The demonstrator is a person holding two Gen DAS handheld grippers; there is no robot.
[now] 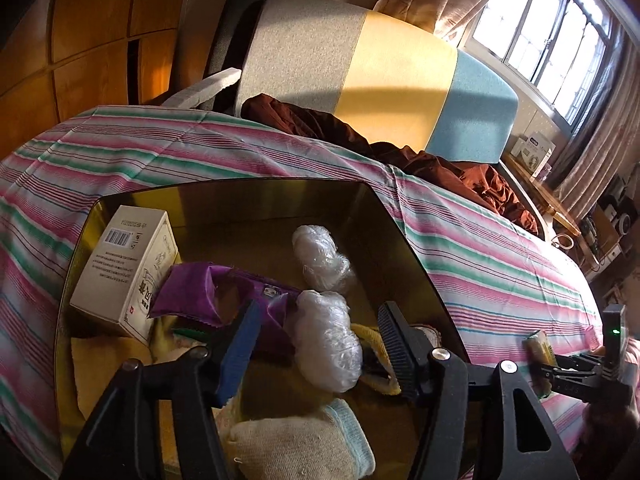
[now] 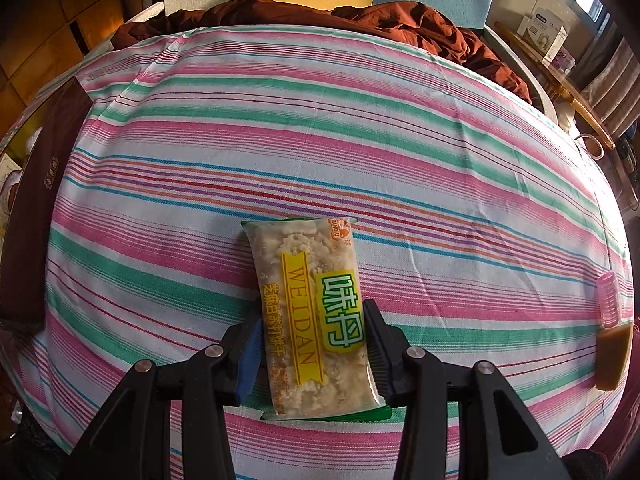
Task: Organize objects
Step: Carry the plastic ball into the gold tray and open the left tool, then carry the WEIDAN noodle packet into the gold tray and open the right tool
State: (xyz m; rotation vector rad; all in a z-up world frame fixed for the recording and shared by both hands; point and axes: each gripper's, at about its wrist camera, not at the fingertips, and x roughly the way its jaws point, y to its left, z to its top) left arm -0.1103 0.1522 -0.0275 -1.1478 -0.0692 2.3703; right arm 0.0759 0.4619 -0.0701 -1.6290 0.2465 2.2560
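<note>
Cracker packet [image 2: 310, 312], light, crinkly and crumble-prone, sits clamped at its long sides in the right tongs [image 2: 310, 344] over the bed's [image 2: 440, 160] near edge; left tongs [image 1: 316, 344] gape above the box [image 1: 400, 224].

Left gripper [image 1: 316, 344] fingers spread wide, holding nothing; right gripper [image 2: 312, 344] fingers closed on something.

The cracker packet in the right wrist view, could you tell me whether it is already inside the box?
No, the cracker packet lies on the striped bedsheet, clamped between the right gripper fingers.
</note>
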